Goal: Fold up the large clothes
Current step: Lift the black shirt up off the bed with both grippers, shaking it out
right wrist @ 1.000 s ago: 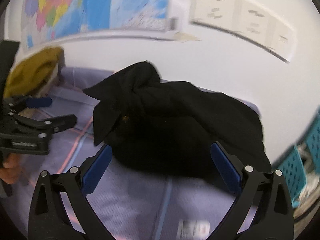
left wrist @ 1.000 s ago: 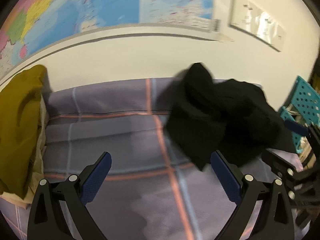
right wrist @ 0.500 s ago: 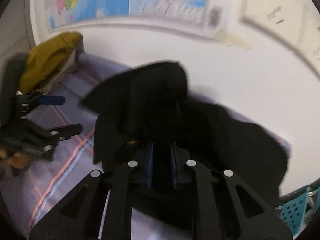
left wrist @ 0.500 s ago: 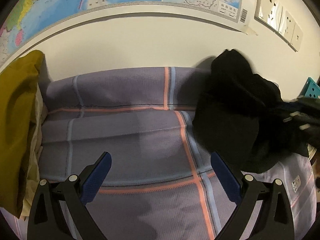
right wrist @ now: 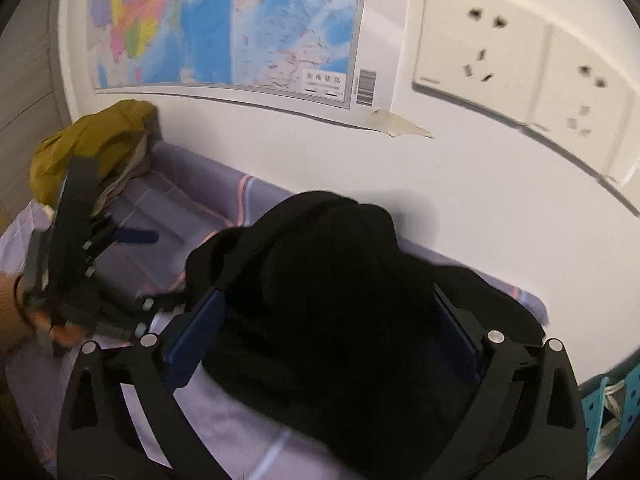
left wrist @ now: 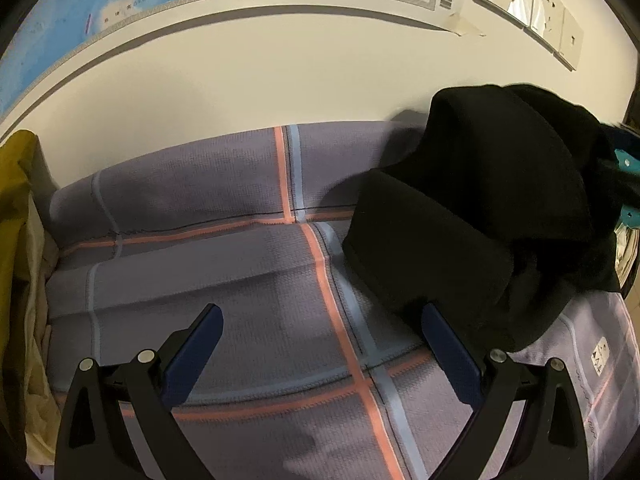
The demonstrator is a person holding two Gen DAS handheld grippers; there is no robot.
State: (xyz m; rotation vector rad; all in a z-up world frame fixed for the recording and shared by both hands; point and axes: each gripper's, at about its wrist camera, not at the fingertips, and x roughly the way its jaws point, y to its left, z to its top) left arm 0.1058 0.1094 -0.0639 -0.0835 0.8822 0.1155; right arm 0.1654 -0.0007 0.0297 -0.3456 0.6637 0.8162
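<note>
A black garment (left wrist: 480, 208) lies crumpled in a heap at the right of a purple plaid cloth (left wrist: 224, 280) against the wall. It fills the middle of the right wrist view (right wrist: 332, 292). My left gripper (left wrist: 320, 332) is open and empty over the cloth, its right finger just in front of the garment's near edge. My right gripper (right wrist: 332, 324) is open, its jaws standing on either side of the heap. The left gripper also shows in the right wrist view (right wrist: 116, 264), held by a hand.
A mustard-yellow garment (left wrist: 16, 208) is piled at the left end on pale cloth; it also shows in the right wrist view (right wrist: 92, 136). A map (right wrist: 232, 20) and wall sockets (right wrist: 512, 64) hang above. A teal basket (right wrist: 608, 404) stands at the right.
My right gripper, shut on the black garment half a second ago, has opened and now straddles the heap. The garment has settled on the cloth. The left view has shifted closer and rightward.
</note>
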